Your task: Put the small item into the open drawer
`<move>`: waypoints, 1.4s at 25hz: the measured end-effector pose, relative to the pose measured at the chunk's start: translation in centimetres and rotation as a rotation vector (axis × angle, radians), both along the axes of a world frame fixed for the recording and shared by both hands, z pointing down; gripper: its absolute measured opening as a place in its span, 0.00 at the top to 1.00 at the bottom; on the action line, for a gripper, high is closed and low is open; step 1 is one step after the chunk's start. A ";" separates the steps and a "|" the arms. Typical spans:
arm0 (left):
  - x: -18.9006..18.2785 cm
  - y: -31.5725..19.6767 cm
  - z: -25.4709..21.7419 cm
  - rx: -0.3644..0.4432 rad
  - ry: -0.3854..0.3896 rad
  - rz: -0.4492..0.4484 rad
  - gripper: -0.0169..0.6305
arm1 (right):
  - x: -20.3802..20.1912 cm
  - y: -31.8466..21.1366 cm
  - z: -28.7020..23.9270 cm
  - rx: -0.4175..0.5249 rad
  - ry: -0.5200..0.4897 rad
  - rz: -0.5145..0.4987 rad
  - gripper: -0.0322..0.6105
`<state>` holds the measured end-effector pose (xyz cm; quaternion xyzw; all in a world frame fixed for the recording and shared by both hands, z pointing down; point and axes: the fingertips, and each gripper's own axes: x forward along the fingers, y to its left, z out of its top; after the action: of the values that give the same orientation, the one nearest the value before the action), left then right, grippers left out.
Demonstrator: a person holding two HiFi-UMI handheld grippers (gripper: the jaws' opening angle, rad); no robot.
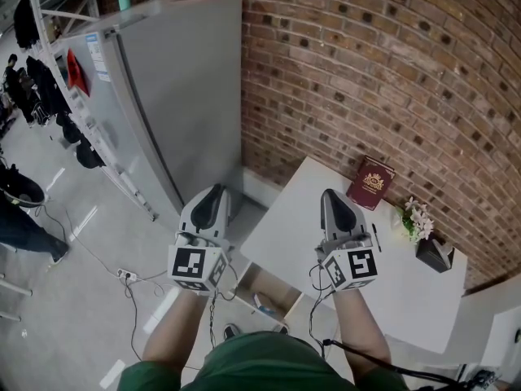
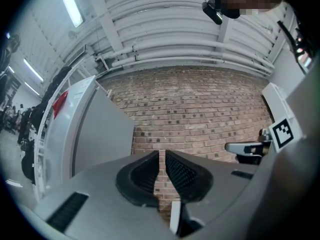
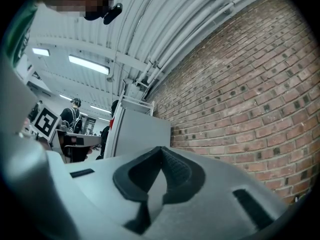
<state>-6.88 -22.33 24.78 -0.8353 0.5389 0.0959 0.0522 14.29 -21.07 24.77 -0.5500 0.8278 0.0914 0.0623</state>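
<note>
In the head view both grippers are held up in front of me, apart from everything on the table. My left gripper [image 1: 214,191] hangs over the floor, left of the white table [image 1: 407,300]. Its pads [image 2: 145,171] stand a narrow slit apart with only brick wall showing between them, my left gripper [image 2: 162,155] holding nothing. My right gripper [image 1: 333,195] is above the table's left part, and in its own view my right gripper [image 3: 161,150] is shut, tips touching and empty. An open wooden drawer [image 1: 262,286] juts out below the table's near left edge. A dark pen [image 1: 376,236] lies on the table.
A red book [image 1: 371,182] lies at the table's far edge, with a small pot of pale flowers [image 1: 418,220] and a dark holder [image 1: 435,253] to its right. A tall grey cabinet [image 1: 163,96] stands left, against the brick wall [image 1: 366,72]. Cables [image 1: 130,277] lie on the floor.
</note>
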 end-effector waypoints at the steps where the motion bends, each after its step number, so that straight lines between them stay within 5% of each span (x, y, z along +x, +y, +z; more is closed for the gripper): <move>1: 0.0 0.0 0.0 -0.001 0.000 -0.001 0.91 | 0.0 0.0 -0.1 0.000 -0.001 -0.002 0.94; 35: 0.5 0.1 0.5 -0.009 -0.014 -0.008 0.91 | 0.9 0.2 0.3 -0.009 0.000 0.007 0.95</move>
<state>-6.33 -22.28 25.27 -0.8340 0.5422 0.0872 0.0527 15.17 -20.86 25.10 -0.5531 0.8264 0.0877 0.0596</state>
